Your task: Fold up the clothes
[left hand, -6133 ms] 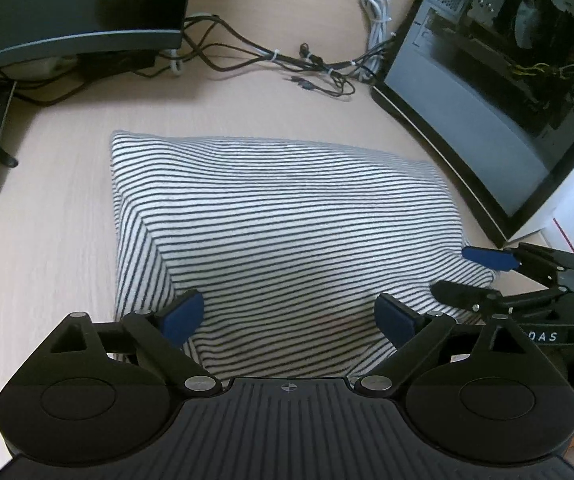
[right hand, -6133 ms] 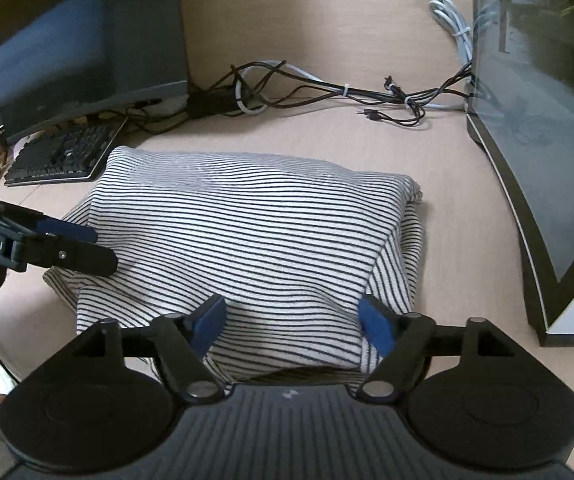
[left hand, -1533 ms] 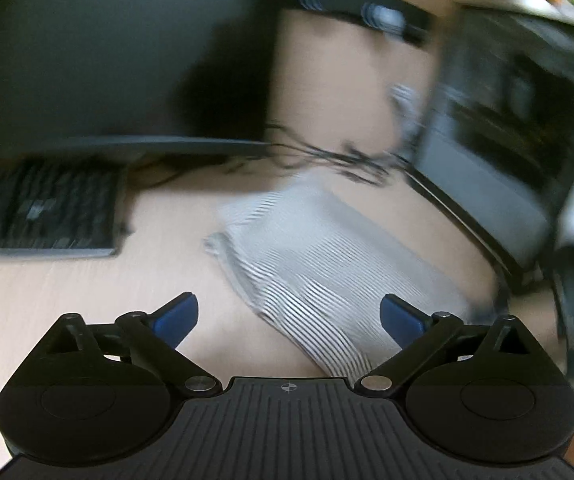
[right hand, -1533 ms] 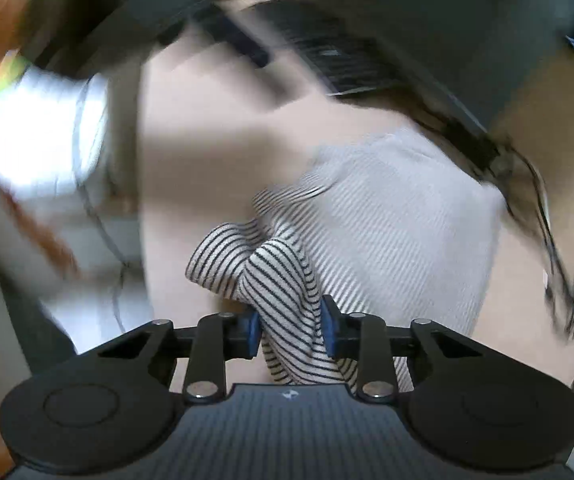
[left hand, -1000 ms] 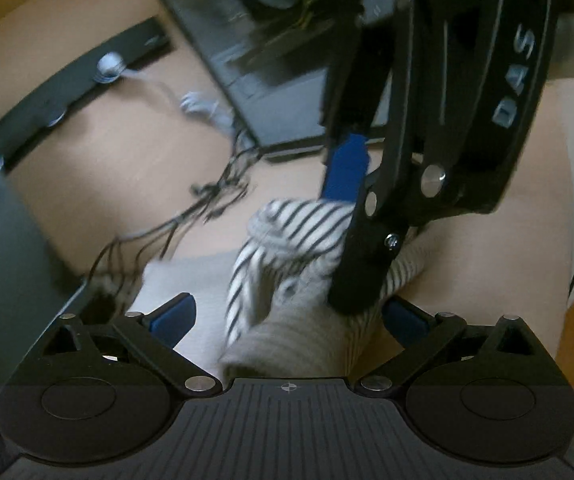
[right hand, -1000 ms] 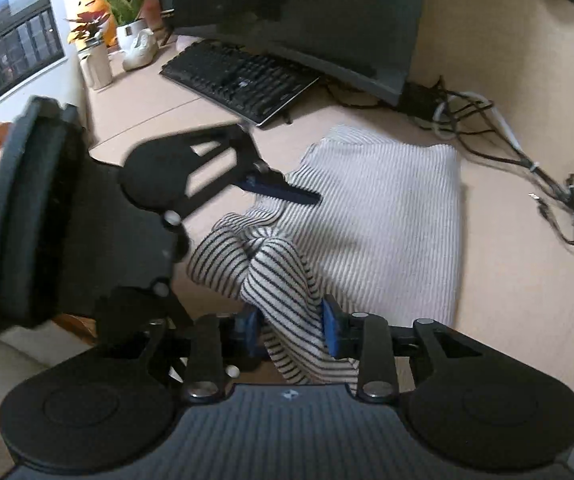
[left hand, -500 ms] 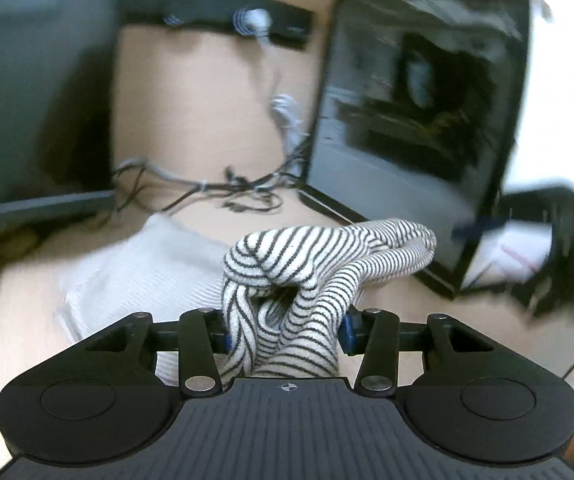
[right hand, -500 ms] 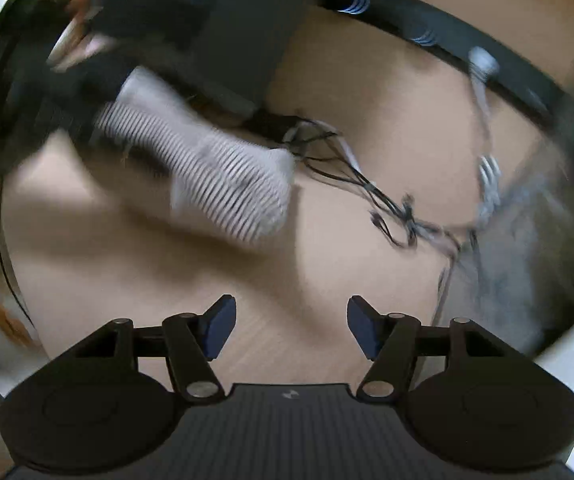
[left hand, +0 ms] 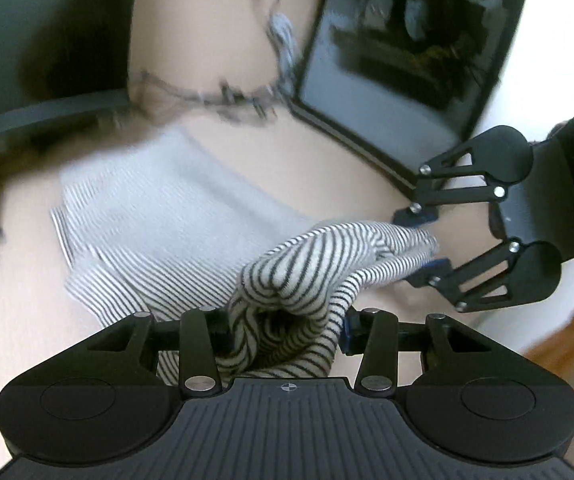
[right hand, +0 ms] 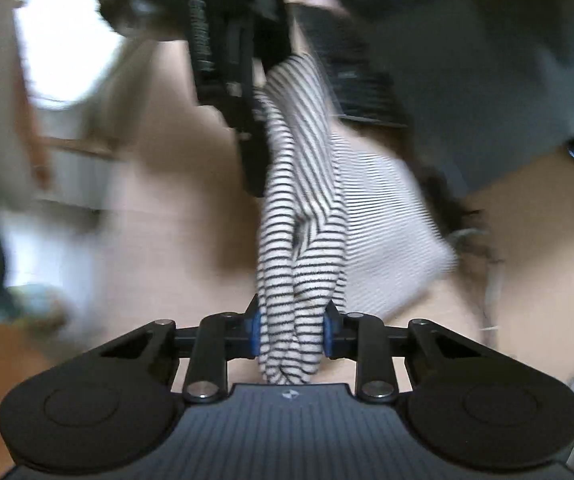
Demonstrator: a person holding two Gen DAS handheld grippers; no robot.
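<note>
Left wrist view: left tongs [left hand: 287,326] clamped on striped garment [left hand: 191,216], as half a second back; right tongs [right hand: 291,330], then apart, now clamp it too. Fold underway over table [left hand: 19,320].

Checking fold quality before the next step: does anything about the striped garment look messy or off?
Yes. The striped garment is no tidy fold: a twisted, bunched rope of cloth is pinched by the left hand-held gripper and the right hand-held gripper, lifted off the desk. The rest is motion-blurred.
</note>
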